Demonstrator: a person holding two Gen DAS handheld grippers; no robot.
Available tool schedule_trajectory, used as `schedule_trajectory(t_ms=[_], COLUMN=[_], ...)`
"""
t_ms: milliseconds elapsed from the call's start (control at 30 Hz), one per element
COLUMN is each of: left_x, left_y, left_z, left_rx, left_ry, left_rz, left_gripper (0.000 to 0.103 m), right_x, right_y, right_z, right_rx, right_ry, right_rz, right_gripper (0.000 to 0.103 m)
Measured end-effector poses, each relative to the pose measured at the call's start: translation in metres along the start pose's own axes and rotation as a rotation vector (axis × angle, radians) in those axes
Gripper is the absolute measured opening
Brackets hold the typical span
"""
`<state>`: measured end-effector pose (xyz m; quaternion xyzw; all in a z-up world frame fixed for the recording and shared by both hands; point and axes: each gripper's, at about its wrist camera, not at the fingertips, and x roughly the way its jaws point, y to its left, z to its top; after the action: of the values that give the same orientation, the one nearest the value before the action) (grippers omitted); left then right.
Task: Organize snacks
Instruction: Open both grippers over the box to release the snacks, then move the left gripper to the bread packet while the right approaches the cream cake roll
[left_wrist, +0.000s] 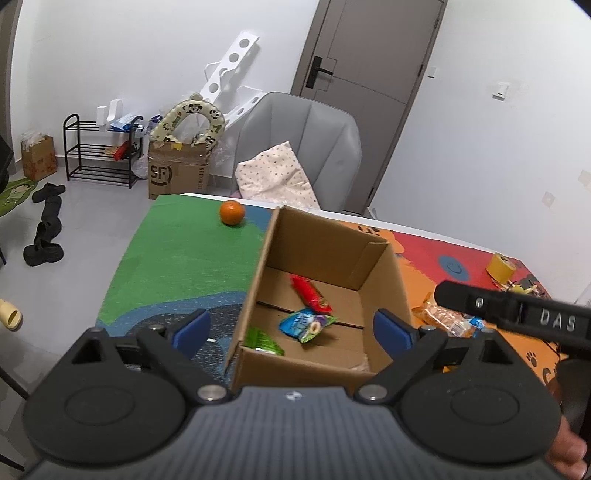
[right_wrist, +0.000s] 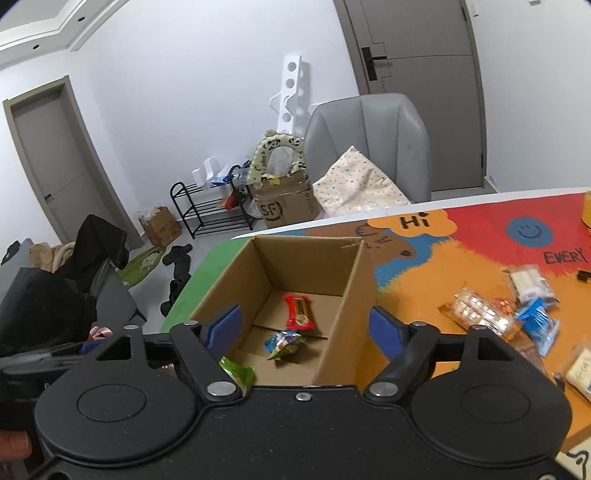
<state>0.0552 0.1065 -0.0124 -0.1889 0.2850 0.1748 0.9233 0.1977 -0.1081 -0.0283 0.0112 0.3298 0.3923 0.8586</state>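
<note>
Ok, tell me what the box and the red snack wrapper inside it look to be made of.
Box: brown corrugated cardboard, matte, with raw cut edges and folded flaps. Red wrapper: most likely thin plastic film, glossy, with crimped ends; foil lining can't be ruled out.

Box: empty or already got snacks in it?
Not empty. The box holds a red pack, a blue-green pack and a green pack; more snacks remain outside.

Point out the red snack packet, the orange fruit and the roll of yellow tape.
red snack packet (right_wrist: 300, 312), right wrist view, middle of its wrapper.
orange fruit (left_wrist: 232, 213), left wrist view, centre of its skin.
roll of yellow tape (left_wrist: 501, 266), left wrist view, its outer side.
</note>
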Motion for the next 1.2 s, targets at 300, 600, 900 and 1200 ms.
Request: schedule_trajectory(t_ms=[300, 600, 900, 1200], left_x=[0.005, 0.013, 0.014, 0.020], left_y=[-0.039, -0.065, -0.096, -0.131], left_z=[-0.010, -0.023, -0.039, -0.050], left_rx=[0.050, 0.085, 0.124, 0.161], left_ry=[0.018, 0.048, 0.064, 0.062], left_rz=[-0.047, -0.060, -0.101, -0.156], left_gripper=[0.095, 0.095, 0.095, 0.095], right_x=[-0.021, -0.038, -0.063, -0.077], right_y=[-0.043, -0.080, -0.115, -0.151], right_z=[-0.021, -0.039, -0.045, -0.053], right_rx=[0.043, 0.073, 0.097, 0.139], right_ry=[-0.007, -0.002, -0.024, -0.050], right_rz=[-0.081, -0.135, -0.143, -0.192], right_gripper=[0.090, 0.096, 0.103, 0.103])
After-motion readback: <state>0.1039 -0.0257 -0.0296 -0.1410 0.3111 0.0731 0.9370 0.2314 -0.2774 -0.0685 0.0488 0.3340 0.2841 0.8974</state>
